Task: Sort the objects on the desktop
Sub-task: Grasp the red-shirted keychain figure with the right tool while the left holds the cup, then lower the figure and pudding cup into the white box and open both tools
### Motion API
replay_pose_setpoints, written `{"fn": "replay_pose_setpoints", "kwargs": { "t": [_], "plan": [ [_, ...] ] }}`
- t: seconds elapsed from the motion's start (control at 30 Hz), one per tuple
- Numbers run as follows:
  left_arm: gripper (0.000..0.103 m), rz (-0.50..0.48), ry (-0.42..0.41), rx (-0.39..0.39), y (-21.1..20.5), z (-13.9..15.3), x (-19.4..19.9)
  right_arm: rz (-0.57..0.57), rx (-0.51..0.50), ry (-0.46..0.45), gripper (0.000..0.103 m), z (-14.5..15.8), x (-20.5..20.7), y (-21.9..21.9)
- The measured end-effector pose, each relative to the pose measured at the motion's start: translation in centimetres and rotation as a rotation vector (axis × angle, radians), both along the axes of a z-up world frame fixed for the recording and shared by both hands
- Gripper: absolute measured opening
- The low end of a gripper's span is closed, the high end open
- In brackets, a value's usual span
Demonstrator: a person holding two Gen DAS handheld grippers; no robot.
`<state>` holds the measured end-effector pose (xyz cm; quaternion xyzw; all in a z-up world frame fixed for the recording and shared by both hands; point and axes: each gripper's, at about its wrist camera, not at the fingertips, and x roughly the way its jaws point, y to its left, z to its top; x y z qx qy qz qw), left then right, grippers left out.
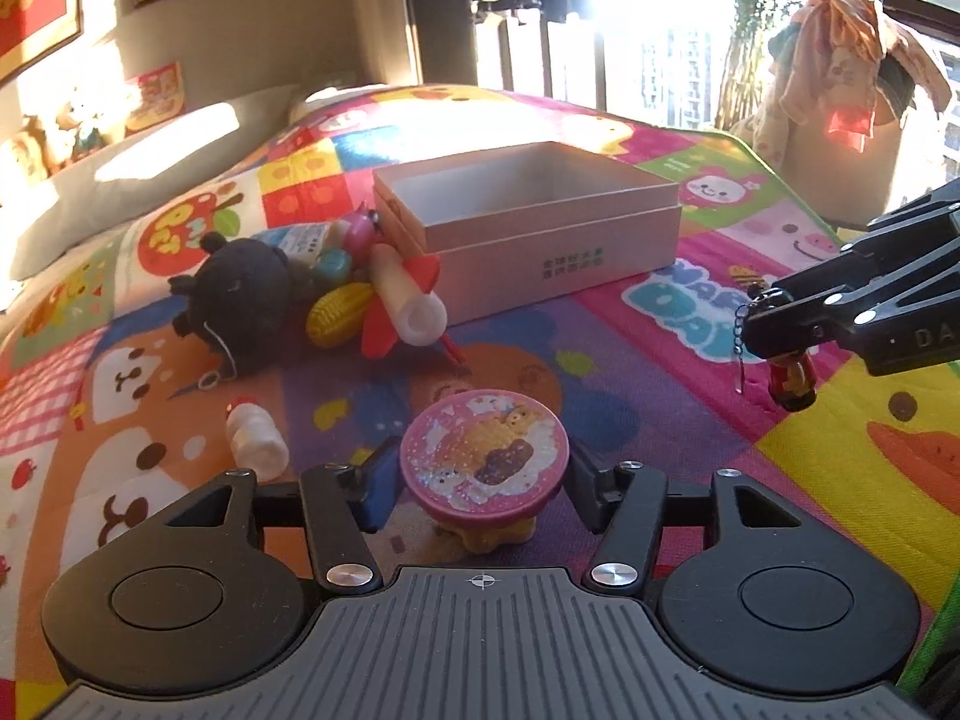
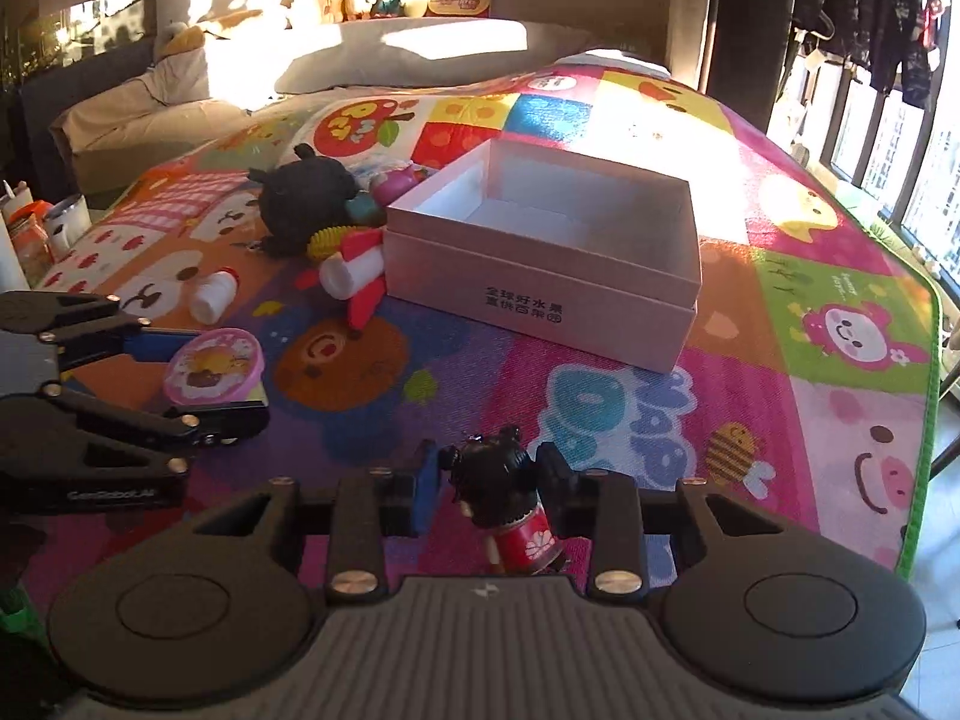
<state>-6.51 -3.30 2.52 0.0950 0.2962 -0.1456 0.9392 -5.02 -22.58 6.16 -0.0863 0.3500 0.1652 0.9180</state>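
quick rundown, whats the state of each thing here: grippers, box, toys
left gripper: shut on the pink round toy
right gripper: shut on the small doll, held off the mat
pink box: open, no lid, looks empty
white bottle: lying on its side, red cap on
white and red rocket: lying against the box
black plush: lying beside the toy pile
yellow corn: lying on its side

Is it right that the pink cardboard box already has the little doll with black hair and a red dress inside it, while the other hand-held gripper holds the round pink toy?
Not quite. The pink cardboard box is empty. The little doll with black hair and a red dress sits between the fingers of the right hand-held gripper, as the right wrist view shows. The left hand-held gripper does hold the round pink toy.
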Motion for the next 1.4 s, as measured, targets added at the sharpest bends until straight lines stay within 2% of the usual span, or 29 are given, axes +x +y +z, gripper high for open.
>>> {"fn": "replay_pose_setpoints", "kwargs": {
  "t": [0.13,0.23,0.37,0.47,0.5,0.53,0.6,0.63,0.67,0.73,0.87,1.0,1.13,1.23,1.27,1.33,1.4],
  "plan": [
    [0.061,-0.052,-0.075,-0.011,-0.8,2.1,-0.2,0.003,0.064,-0.029,0.034,2.5,-1.7,-1.0],
    [0.061,-0.086,-0.142,-0.041,-1.4,4.8,1.1,-0.025,0.134,-0.061,0.034,4.8,-1.4,-1.9],
    [0.061,-0.087,-0.273,-0.088,-2.2,9.6,5.5,-0.052,0.201,-0.179,0.034,9.1,0.7,-2.9],
    [0.073,-0.042,-0.351,-0.106,-2.9,12.3,9.7,-0.082,0.233,-0.267,0.034,12.7,4.5,-3.2],
    [0.086,-0.015,-0.354,-0.115,-2.7,12.8,10.7,-0.105,0.247,-0.287,0.038,13.7,6.0,-3.4],
    [0.093,0.016,-0.351,-0.131,-2.2,13.1,11.4,-0.139,0.238,-0.311,0.057,14.4,7.4,-3.4],
    [0.097,0.061,-0.340,-0.172,-0.4,12.9,11.4,-0.220,0.214,-0.368,0.084,14.9,9.0,-3.4],
    [0.101,0.076,-0.334,-0.180,0.6,12.4,11.0,-0.239,0.211,-0.390,0.090,14.7,9.2,-3.5],
    [0.102,0.102,-0.324,-0.174,1.6,11.5,10.4,-0.245,0.207,-0.401,0.093,14.3,9.1,-3.7],
    [0.103,0.168,-0.288,-0.137,3.2,9.4,9.6,-0.247,0.203,-0.403,0.103,12.7,8.3,-4.1],
    [0.103,0.235,-0.180,-0.081,5.8,5.1,8.0,-0.266,0.158,-0.343,0.103,8.6,7.7,-3.9],
    [0.103,0.261,-0.131,-0.054,7.7,2.5,5.3,-0.252,0.130,-0.317,0.103,6.0,6.9,-2.5],
    [0.103,0.301,-0.112,-0.072,9.6,1.5,3.5,-0.183,0.084,-0.319,0.103,4.6,5.8,0.2],
    [0.103,0.383,-0.119,-0.073,10.7,1.0,3.1,-0.072,0.031,-0.284,0.101,2.9,5.1,3.7],
    [0.103,0.411,-0.113,-0.081,11.1,0.7,3.2,-0.030,0.005,-0.281,0.096,2.4,4.9,5.0],
    [0.103,0.446,-0.092,-0.116,11.9,0.1,3.4,0.056,-0.057,-0.278,0.061,1.3,4.6,7.9],
    [0.103,0.473,-0.071,-0.146,12.5,-0.4,3.5,0.126,-0.110,-0.267,0.044,0.8,4.9,10.8]
  ]
}}
